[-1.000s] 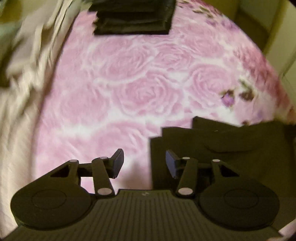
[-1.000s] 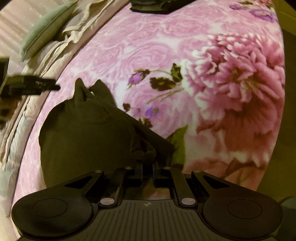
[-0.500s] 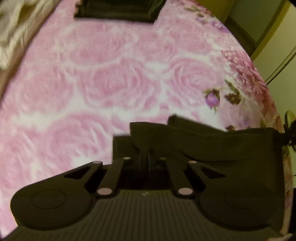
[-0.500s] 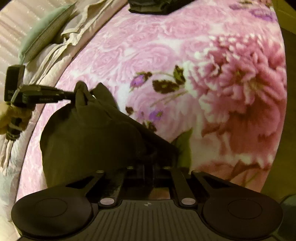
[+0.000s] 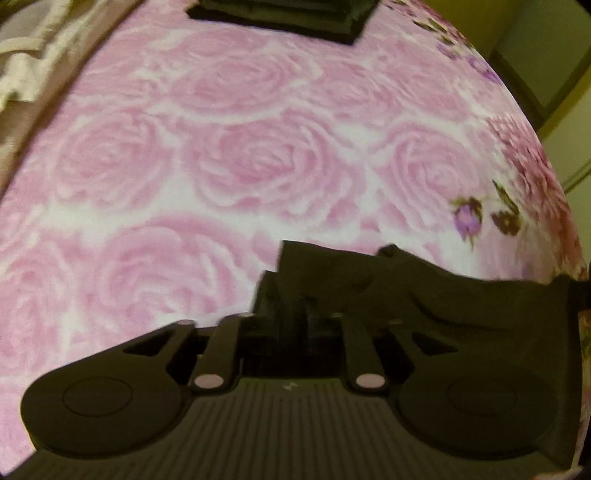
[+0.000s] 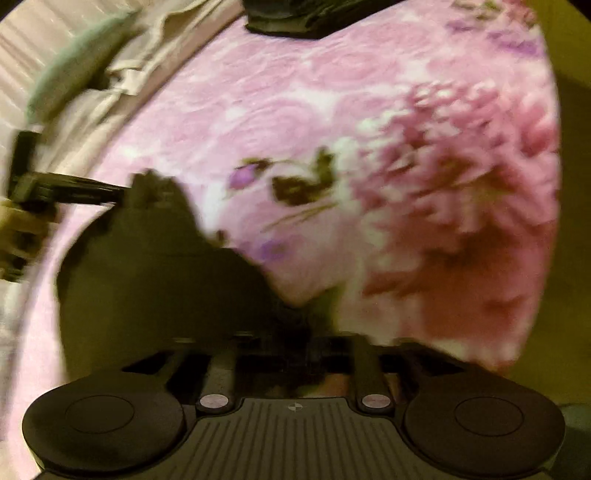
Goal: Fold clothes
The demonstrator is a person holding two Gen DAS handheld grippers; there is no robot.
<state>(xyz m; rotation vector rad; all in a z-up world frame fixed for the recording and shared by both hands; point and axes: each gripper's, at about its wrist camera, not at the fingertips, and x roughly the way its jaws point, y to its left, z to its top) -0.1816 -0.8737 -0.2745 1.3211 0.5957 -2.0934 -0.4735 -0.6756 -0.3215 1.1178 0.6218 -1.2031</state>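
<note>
A second ago the left gripper (image 5: 304, 314) hung open over bare bedspread beside the garment; since then it has come down onto the near left corner of the dark, soft cloth garment (image 5: 424, 306), nipped it, and its jaws are now opening again with the fabric between them. The right gripper (image 6: 295, 343), which was clamped tight on the right-hand edge, is opening its jaws too; the picture is smeared there, and I cannot tell whether the pads press the cloth.

Closest to me, the garment lies half-folded on the bed, a limp matte thing, nearly black, with a doubled layer on top and two small peaks of fabric (image 6: 155, 184) poking up at its far left corner, where the left gripper's tip reaches in from the side. I judge one fold to be made and just being let go. It is still a broad, lumpy slab with uneven edges, so at least one more fold and some smoothing seem left.

Beyond it stretches the plush pink bedspread printed with big roses (image 5: 240, 155), velvety and faintly ridged, with a darker chrysanthemum print (image 6: 461, 177) to the right.

At the far edge sits a neat stack of dark folded clothes (image 5: 288, 14), square and flat: earlier pieces done. To the left lie crumpled cream sheets (image 6: 122, 74) and a pale green cushion (image 6: 70, 70).
</note>
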